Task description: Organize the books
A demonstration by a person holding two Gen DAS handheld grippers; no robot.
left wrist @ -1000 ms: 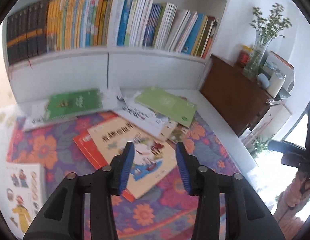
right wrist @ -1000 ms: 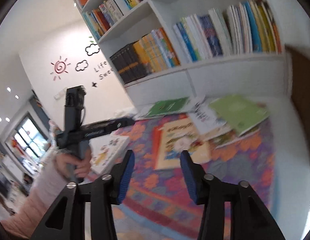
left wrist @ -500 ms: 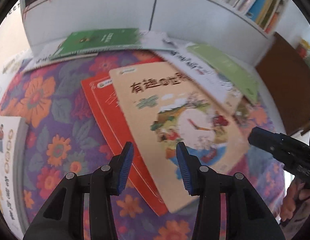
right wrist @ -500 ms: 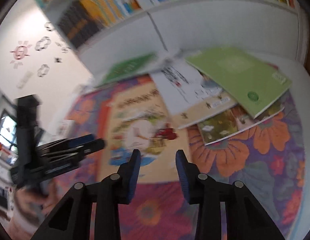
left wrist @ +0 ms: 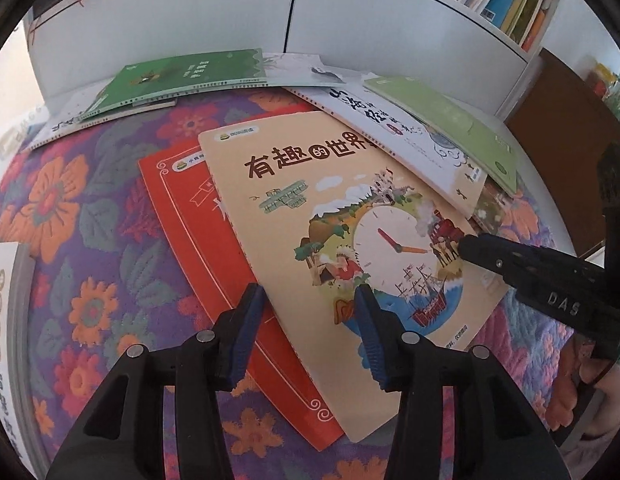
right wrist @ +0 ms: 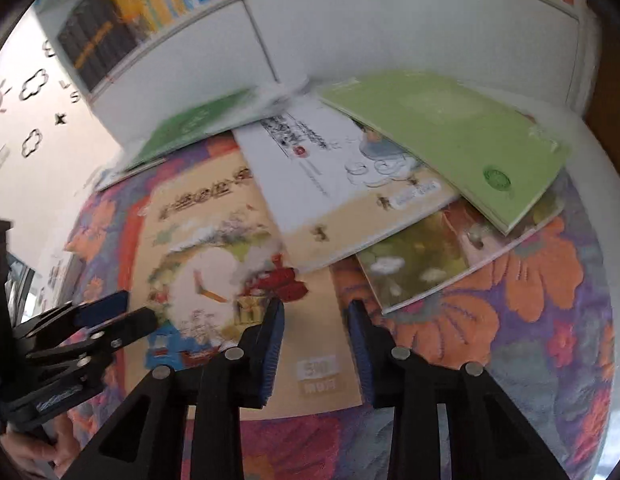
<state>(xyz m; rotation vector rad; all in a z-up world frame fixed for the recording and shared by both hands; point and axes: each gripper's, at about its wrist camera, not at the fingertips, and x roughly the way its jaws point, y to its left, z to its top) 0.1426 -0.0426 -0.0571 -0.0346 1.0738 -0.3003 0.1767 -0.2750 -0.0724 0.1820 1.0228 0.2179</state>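
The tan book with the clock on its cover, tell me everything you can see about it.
The tan book is a thin softcover lying flat and face up on the flowered rug, turned at a slant. Its cover shows dark Chinese lettering, a plane, a clock face, a red train and a ship. It rests on a red book, and a white book overlaps its far corner. The left tongs hover open over its near edge; the right tongs hover open above it too.

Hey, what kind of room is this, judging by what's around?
Probably a child's reading corner at home. A white bookshelf packed with thin colourful books runs along the wall, picture books like the tan clock-cover book lie on a flowered rug, and cloud stickers decorate the wall.
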